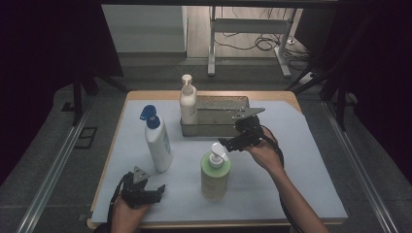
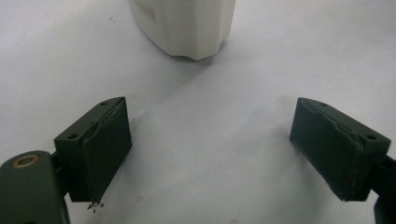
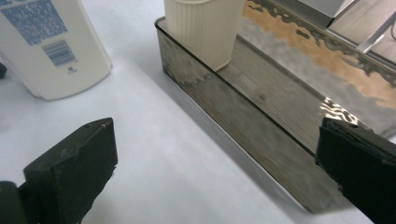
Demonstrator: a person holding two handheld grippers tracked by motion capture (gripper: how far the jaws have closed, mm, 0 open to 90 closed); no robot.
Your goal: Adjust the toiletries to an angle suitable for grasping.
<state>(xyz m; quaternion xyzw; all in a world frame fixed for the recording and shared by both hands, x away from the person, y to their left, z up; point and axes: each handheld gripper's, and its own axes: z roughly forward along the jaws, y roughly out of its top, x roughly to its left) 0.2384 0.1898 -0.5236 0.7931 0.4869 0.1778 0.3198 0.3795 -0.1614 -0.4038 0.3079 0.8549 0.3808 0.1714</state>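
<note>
Cream ribbed pump bottle (image 1: 188,103) stands upright in the left end of the metal tray (image 1: 221,127). Right gripper (image 1: 232,143) sits just in front of the tray, fingers spread, nothing between them. Left gripper (image 1: 151,193) fingers spread too, near the white blue-pump bottle (image 1: 157,138). Pale mat on the bench (image 1: 291,99), dark room.

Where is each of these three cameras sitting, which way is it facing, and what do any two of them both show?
High view: above the person's side, looking forward and down on the table; both forearms, left gripper and right gripper show.
Left gripper view: rides the left gripper, looking down at the white mat between its open jaws.
Right gripper view: rides the right gripper, facing the metal tray; its jaws stand open.
Shared: high and right gripper views both show the cream pump bottle standing in the tray.
</note>
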